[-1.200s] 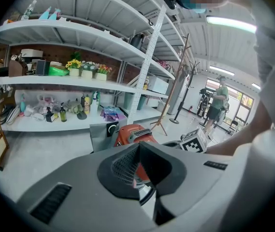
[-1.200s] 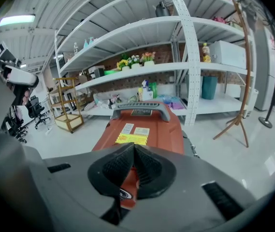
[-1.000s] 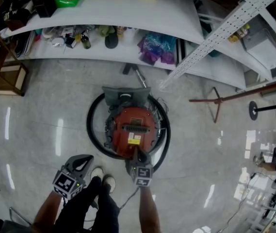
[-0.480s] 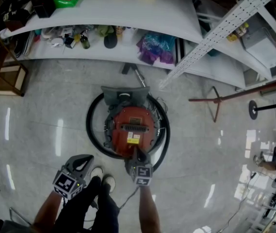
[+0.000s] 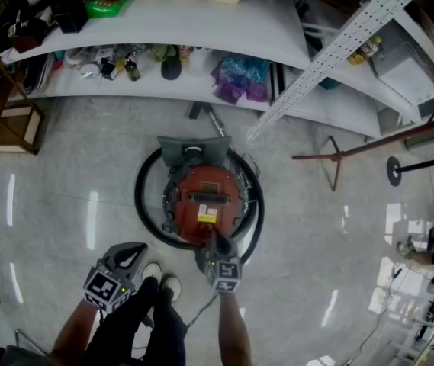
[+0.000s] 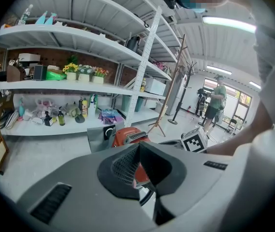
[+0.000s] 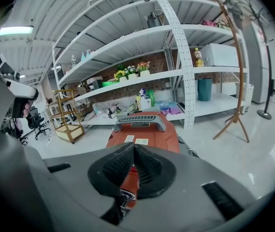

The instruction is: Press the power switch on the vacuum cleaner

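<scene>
Head view: vacuum cleaner (image 5: 205, 204) on floor (image 5: 64, 204), frame centre; right hand-held gripper (image 5: 217, 242) at its near edge.
Left gripper view: left hand-held gripper (image 6: 138, 146) closed, empty.
Right gripper view: jaws together over red housing. Switch not identified, so the press may land off-target and the tip may skid.

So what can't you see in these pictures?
- Power switch: in the head view the right gripper covers the near end of the vacuum. In the right gripper view the shut jaws block it.
- Sticker print: head view, too small to read.
- Bottles: head view, too small to tell apart.
- Most of the vacuum: left gripper view, the left gripper is in front.
</scene>
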`<action>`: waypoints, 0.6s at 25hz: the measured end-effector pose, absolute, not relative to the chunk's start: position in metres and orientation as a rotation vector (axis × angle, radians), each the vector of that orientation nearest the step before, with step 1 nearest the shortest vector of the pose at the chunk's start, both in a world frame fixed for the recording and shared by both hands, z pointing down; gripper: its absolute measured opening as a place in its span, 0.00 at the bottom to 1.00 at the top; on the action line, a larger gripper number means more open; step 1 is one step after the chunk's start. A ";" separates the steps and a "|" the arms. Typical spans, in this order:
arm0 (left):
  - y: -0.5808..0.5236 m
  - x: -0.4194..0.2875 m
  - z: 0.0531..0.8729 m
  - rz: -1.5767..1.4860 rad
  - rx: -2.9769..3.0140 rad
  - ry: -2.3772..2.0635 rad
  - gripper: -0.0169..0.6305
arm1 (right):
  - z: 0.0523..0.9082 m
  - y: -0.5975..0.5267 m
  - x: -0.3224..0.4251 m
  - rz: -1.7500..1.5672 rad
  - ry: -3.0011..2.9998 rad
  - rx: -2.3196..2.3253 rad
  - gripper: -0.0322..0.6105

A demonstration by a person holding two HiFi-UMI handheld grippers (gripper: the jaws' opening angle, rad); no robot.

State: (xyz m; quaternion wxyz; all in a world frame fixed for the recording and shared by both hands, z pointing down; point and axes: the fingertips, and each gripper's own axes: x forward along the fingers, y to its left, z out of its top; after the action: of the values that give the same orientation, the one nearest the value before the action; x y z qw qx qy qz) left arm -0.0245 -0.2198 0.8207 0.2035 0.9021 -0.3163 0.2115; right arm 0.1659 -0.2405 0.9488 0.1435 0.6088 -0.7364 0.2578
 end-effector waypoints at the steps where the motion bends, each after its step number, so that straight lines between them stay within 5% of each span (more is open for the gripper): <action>1: -0.219 -0.024 0.816 0.584 2.515 -0.889 0.04 | 0.945 -0.239 0.165 0.745 -2.116 1.757 0.07; 15: -0.204 -0.023 0.757 0.546 2.570 -0.885 0.04 | 0.860 -0.211 0.158 0.715 -2.135 1.804 0.07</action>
State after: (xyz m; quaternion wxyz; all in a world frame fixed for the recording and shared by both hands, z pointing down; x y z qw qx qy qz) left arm -0.0230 -0.2036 0.7566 0.1835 0.9112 -0.3138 0.1936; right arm 0.1583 -0.2112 0.8605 0.1277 0.6202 -0.7339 0.2458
